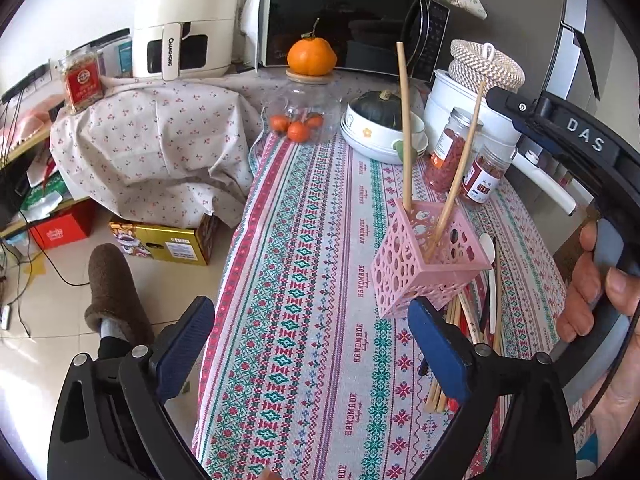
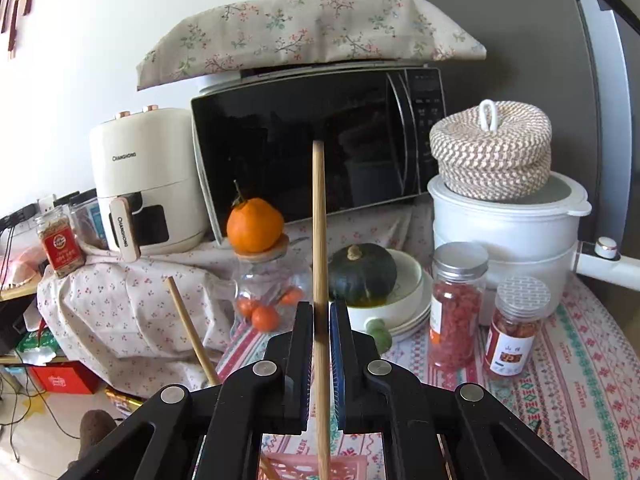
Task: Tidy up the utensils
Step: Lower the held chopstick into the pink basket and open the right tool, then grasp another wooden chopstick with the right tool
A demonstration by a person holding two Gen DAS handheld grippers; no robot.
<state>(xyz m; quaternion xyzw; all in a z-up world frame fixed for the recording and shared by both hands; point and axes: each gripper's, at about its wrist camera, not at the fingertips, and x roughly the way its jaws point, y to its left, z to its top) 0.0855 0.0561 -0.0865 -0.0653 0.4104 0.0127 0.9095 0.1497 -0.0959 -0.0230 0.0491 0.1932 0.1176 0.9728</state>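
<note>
A pink perforated holder [image 1: 424, 256] stands on the patterned tablecloth [image 1: 304, 280] with two bamboo chopsticks in it. One chopstick [image 1: 404, 120] stands nearly upright. The other chopstick [image 2: 320, 220] leans right, and my right gripper [image 2: 321, 320] is shut on it, its lower end down in the holder [image 2: 316, 466]. In the left wrist view the right gripper [image 1: 498, 98] comes in from the right, held by a hand [image 1: 592, 280]. My left gripper [image 1: 314, 344] is open wide just left of the holder, with only cloth between its fingers. Loose chopsticks [image 1: 466, 320] and a white spoon [image 1: 490, 256] lie beside the holder.
At the back stand a microwave [image 2: 312, 152], a cream air fryer [image 2: 148, 184], a glass jar [image 1: 308, 116] of oranges, a bowl [image 1: 376, 136] with a dark squash, a white pot [image 2: 504, 224] under a woven basket, and two spice jars [image 2: 456, 308]. The table's left edge [image 1: 236, 248] drops to the floor, where a slippered foot [image 1: 114, 288] stands.
</note>
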